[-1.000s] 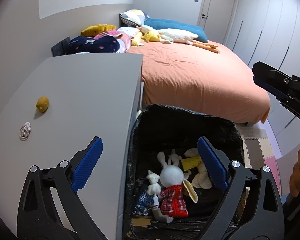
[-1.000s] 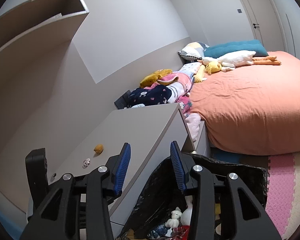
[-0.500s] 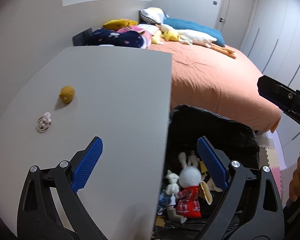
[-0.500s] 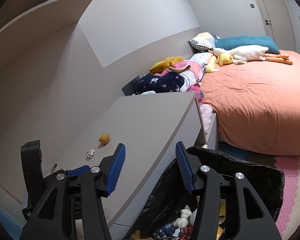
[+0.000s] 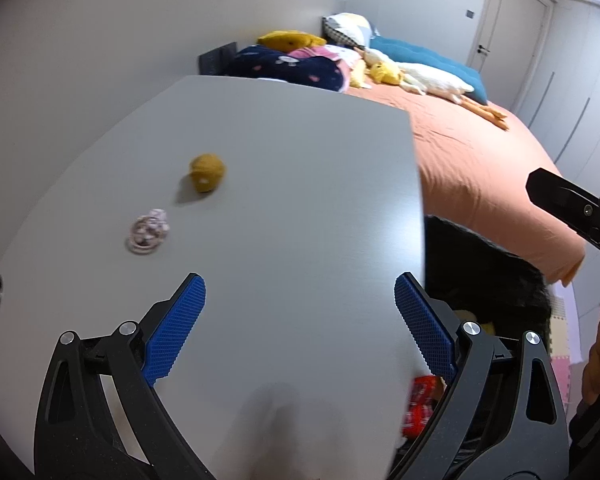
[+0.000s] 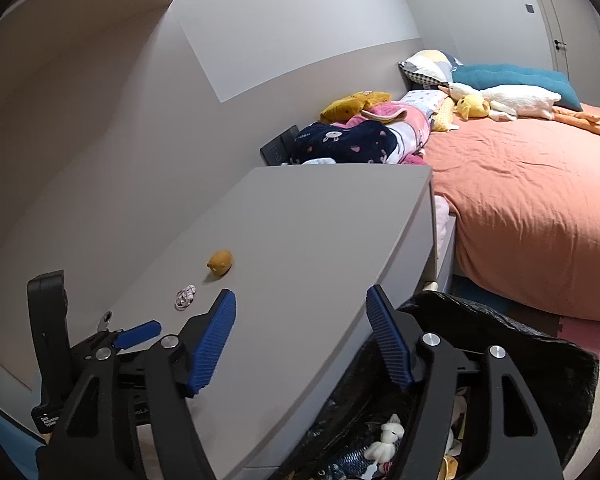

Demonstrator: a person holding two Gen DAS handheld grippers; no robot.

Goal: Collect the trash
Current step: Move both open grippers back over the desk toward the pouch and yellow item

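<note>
- Left wrist view: my left gripper (image 5: 298, 320) was spread wide and held nothing, its blue ribbed pads (image 5: 175, 328) hanging above the flat grey desk top (image 5: 292, 184).
- Ahead of the left pad on the desk lay a small crumpled pinkish-white wrapper (image 5: 148, 232); just beyond it, apart from it, lay a small mustard-yellow plush lump (image 5: 207, 172).
- Past the desk's right edge, the black plastic-lined trash bin (image 5: 488, 276) stood between the desk and the bed with the orange cover (image 5: 488, 160). A red checked scrap (image 5: 420, 404) showed low beside my right pad; I could not tell what it was.
- Part of my right gripper's black frame (image 5: 572, 208) entered at the right edge; its finger spread was not visible here.
- Right wrist view: my right gripper (image 6: 300, 340) was moderately open and empty, one pad over the desk (image 6: 320, 240), the other over the bin's rim (image 6: 500, 328).
- The wrapper (image 6: 185, 297) and the yellow lump (image 6: 220, 262) lay on the desk ahead of my left pad.
- Small white plush toys (image 6: 388, 438) lay inside the bin.
- My left gripper (image 6: 136, 334) sat low at the left, above the desk.
</note>
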